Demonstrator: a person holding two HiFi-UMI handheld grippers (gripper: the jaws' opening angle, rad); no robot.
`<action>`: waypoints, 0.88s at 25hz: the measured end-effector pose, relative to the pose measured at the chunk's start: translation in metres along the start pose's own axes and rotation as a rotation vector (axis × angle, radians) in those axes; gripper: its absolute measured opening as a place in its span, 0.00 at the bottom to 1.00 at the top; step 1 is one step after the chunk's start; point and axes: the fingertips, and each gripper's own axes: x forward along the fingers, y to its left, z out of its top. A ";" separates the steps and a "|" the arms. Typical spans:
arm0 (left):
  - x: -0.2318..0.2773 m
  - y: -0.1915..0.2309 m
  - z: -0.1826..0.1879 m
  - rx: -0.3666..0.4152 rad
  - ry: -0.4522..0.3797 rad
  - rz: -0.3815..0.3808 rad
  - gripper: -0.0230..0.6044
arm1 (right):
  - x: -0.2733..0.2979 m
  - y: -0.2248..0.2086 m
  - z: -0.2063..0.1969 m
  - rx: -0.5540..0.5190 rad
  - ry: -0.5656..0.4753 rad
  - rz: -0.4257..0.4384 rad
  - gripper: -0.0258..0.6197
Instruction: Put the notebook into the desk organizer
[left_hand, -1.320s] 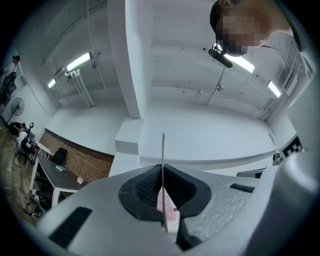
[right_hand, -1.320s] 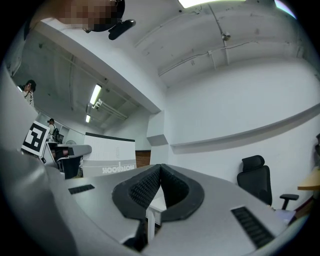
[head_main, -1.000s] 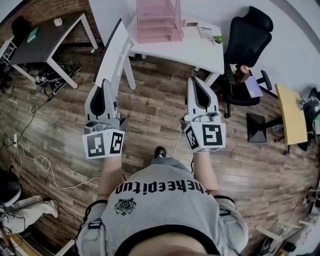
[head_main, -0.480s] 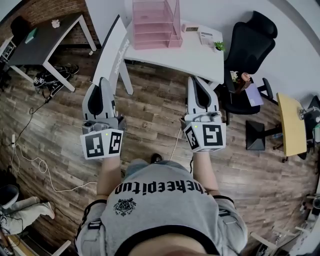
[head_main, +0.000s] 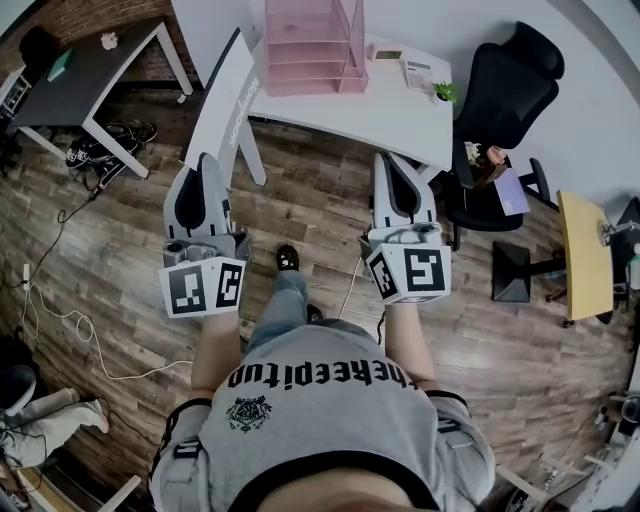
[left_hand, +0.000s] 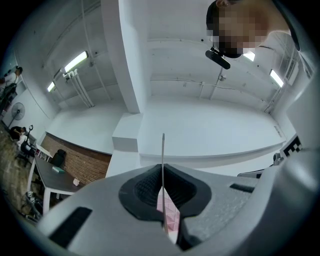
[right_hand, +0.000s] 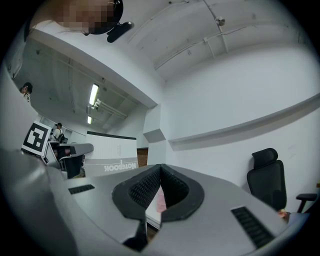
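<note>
Notebook (head_main: 228, 105): white and slim, with the word NOTEBOOK printed on its cover; held by its near edge, it slants up and away from the jaws, and its far end shows against the left end of the worktop, not in the desk organizer
Left hand-held gripper (head_main: 207, 165): clenched on the notebook, which stands edge-on as a thin line between the dark ribbed pads in the left gripper view
Right hand-held gripper (head_main: 392, 165): clenched with pads meeting at the tips, nothing between them; held level with the left one and well apart from it
Shoe (head_main: 287, 258): the person's black shoe, on the floor between the two grippers
Floor (head_main: 310, 215): wood planks; pale cables trail at the left
Worktop (head_main: 400, 105): white, beyond both grippers
Desk organizer (head_main: 310, 48): pink, tiered trays with an upright section, on the far left part of the worktop
Office chair (head_main: 505, 85): black, just right of the worktop
Dark table (head_main: 85, 80): far left, by a brick wall
</note>
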 end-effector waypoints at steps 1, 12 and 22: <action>0.005 0.000 -0.002 0.001 0.000 -0.004 0.05 | 0.004 -0.003 -0.001 -0.001 -0.002 -0.002 0.04; 0.089 0.015 -0.040 0.004 0.008 -0.032 0.05 | 0.080 -0.039 -0.020 -0.003 0.000 -0.027 0.04; 0.174 0.030 -0.071 0.116 0.039 -0.104 0.05 | 0.156 -0.069 -0.030 -0.002 -0.005 -0.052 0.04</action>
